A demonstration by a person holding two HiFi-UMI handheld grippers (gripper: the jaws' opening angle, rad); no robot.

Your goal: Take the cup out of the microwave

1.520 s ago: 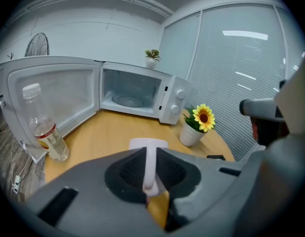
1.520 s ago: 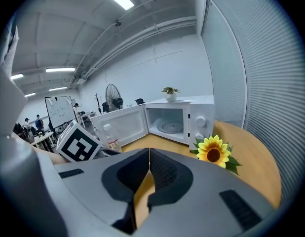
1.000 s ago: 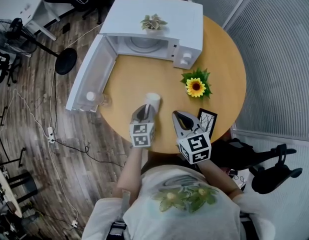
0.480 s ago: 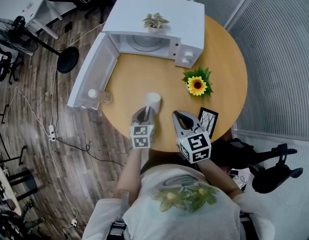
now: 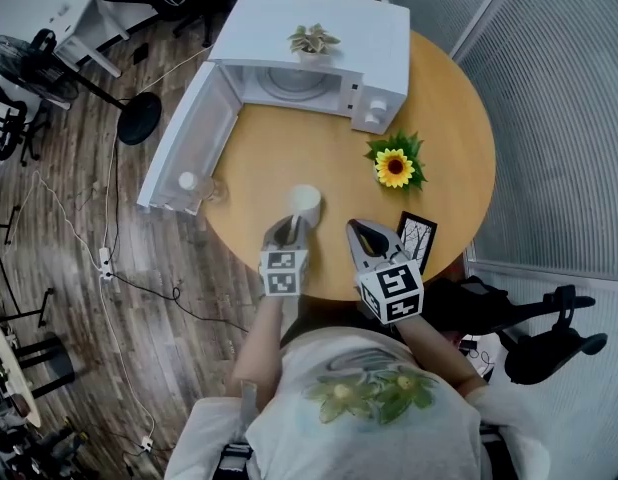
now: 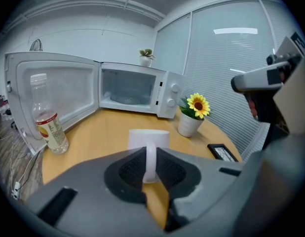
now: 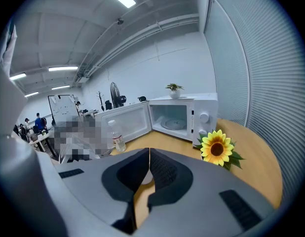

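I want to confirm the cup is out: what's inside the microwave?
Only the glass turntable shows inside the open microwave. The cup is outside, its handle in the left gripper. From above, the roof covers the cavity's back.

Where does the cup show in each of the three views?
Head view: cup at centre, just ahead of the left gripper.
Left gripper view: cup at centre, handle clamped between the jaws.
Right gripper view: cup likely the white sliver behind the jaws.
Shared landmark: the open microwave.
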